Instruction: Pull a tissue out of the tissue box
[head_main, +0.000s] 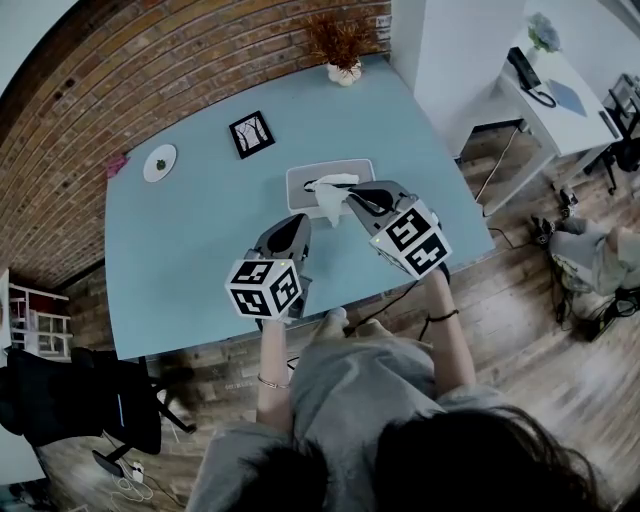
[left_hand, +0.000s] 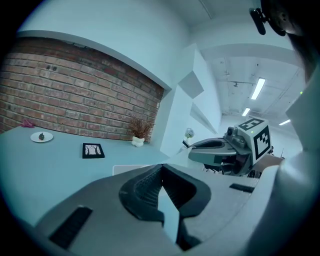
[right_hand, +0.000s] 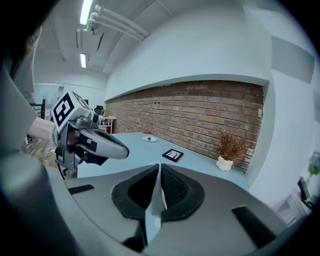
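Between the R gripper's (right_hand: 159, 167) jaws sits a thin white sheet, the tissue (right_hand: 154, 207). The jaws are closed tight on it, and the pinched edge runs back toward the camera. From the head view the tissue rises as a crumpled tuft just ahead of the R tips, its lower end at the box (head_main: 305, 172) slot. Where it leaves the slot is partly covered by the gripper nose, so can't tell how much is out. The box lies under and just beyond the R tips, but the R gripper view hides it below the gripper body.

L gripper (left_hand: 161, 169) is just to the left of the R one, apart from it, tips near the box's near-left corner. Its jaws meet at the tips, w/ nothing seen clamped. A pale wedge shows behind the tips; can't tell if it's table seen through. In the L gripper view only a pale strip of the box edge clears the gripper body.

Both hands are mostly hidden under the marker cubes.

Farther out on the table (head_main: 200, 260), beyond the box: a small frame (head_main: 251, 134), a plate (head_main: 159, 162) to its left w/ a small dark item too small to ID, and a dried plant (head_main: 342, 50) at the far edge by the brick wall.
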